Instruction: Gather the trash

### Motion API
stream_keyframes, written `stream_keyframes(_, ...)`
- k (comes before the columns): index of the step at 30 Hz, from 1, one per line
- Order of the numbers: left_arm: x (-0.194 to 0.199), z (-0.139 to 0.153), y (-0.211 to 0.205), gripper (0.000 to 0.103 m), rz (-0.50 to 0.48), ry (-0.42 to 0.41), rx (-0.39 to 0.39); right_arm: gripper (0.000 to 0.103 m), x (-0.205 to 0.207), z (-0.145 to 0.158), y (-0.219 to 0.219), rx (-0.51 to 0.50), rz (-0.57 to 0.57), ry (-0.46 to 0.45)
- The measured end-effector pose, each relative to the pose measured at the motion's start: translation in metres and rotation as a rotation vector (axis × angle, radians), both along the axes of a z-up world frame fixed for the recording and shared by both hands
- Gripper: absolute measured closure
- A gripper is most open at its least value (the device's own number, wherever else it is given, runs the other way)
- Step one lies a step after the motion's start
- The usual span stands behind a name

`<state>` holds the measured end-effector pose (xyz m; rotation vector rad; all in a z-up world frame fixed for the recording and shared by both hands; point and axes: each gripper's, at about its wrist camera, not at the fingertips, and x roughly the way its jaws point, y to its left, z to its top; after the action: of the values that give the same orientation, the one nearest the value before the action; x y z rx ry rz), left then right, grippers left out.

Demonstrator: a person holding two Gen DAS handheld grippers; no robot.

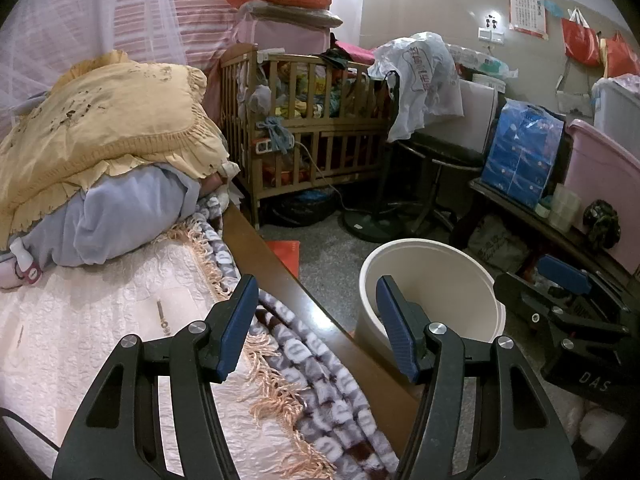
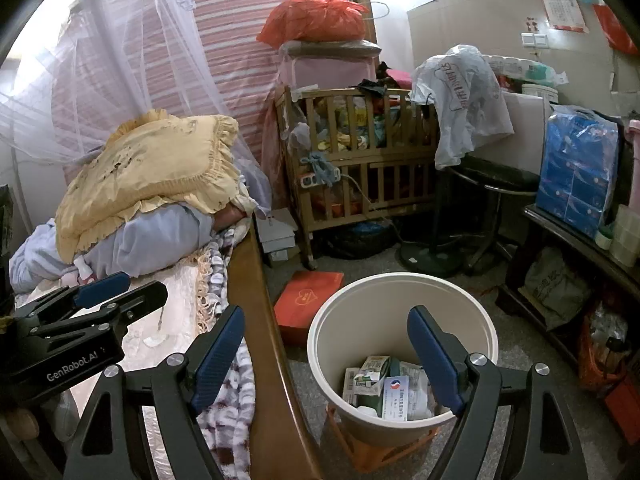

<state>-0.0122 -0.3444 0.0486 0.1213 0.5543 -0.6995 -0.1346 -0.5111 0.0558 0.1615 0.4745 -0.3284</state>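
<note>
A cream waste bin [image 2: 400,292] stands on the floor beside the bed's wooden side rail [image 2: 260,312]. Inside it lie several cartons and paper packets [image 2: 380,384]. My right gripper [image 2: 326,318] is open and empty, above the bin's near left rim. My left gripper [image 1: 316,286] is open and empty, over the bed edge and the rail [image 1: 280,276], left of the bin [image 1: 424,256]. The right gripper also shows at the right of the left wrist view [image 1: 560,280]. The left gripper also shows at the left of the right wrist view [image 2: 100,292].
The bed carries a fringed patterned blanket [image 1: 320,364], a yellow pillow [image 1: 108,120] and blue bedding [image 1: 132,212]. A red box [image 2: 312,300] lies on the floor by the bin. A wooden crib [image 2: 360,160], a black stool [image 2: 492,184] and a dark shelf [image 2: 580,240] stand behind.
</note>
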Motion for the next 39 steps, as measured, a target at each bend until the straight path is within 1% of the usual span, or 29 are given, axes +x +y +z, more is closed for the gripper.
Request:
stream_keyframes(8, -0.0004, 0.0006, -0.0014, 0.043, 0.002, 0.001, 0.000, 0.021, -0.0003, -0.0019, -0.0002, 0.001, 0.000, 0.001)
stream_keyframes(17, -0.0009, -0.0052, -0.0032, 0.043, -0.007, 0.000, 0.005, 0.021, 0.0008, -0.0013, -0.0024, 0.003, 0.002, 0.001)
stream_keyframes(39, -0.0033, -0.0028, -0.0054, 0.043, -0.006, -0.005, 0.008, 0.020, -0.0021, -0.0071, -0.0020, 0.007, 0.001, 0.011)
